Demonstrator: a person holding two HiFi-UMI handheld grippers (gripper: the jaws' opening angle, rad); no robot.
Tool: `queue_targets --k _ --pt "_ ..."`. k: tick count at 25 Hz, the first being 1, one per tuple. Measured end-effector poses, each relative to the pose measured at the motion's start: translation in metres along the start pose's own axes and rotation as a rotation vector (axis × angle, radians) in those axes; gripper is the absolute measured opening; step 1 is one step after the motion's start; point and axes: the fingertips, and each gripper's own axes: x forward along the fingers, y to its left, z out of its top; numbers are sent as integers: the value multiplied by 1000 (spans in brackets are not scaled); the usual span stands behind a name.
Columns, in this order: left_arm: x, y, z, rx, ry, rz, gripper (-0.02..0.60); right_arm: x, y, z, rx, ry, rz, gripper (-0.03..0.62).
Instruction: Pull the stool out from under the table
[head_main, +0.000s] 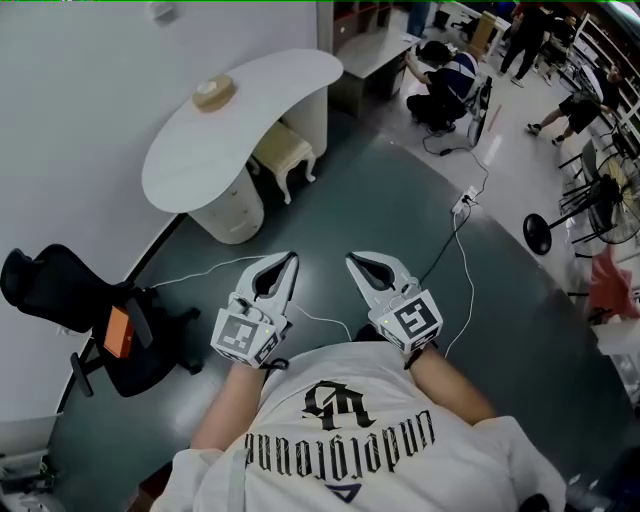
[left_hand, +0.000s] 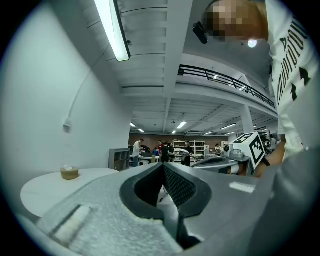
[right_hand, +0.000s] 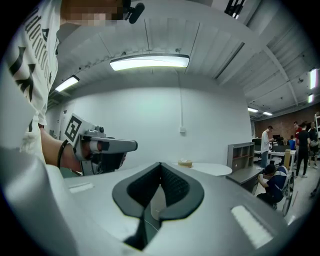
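A cream stool (head_main: 285, 152) with curved legs stands tucked under the far side of the white curved table (head_main: 215, 140) by the wall. My left gripper (head_main: 293, 259) and right gripper (head_main: 350, 259) hover side by side close to my chest, well short of the table, both shut and empty. In the left gripper view the shut jaws (left_hand: 163, 165) point level past the table top (left_hand: 45, 186); the stool is hidden there. The right gripper view shows its shut jaws (right_hand: 160, 163) with the table (right_hand: 210, 169) far ahead.
A small round tape roll (head_main: 214, 92) lies on the table top. A black office chair (head_main: 95, 320) with an orange patch stands at my left by the wall. White cables and a power strip (head_main: 463, 204) lie on the dark floor ahead. People work at the back right.
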Motion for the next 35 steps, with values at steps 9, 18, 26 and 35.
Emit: queue_targets --k 9,18,26,35 --pt "98 -3 -11 7 18 67 6 -11 -110 -7 2 -1 23 2" --pt "215 -32 -21 -17 27 149 6 -50 -233 -18 -18 29 89 2" --pt "267 -50 -45 -32 76 206 6 -65 -293 -41 31 52 142 2" --pt "294 -17 -61 -48 87 243 6 -36 -327 -52 47 54 159 2"
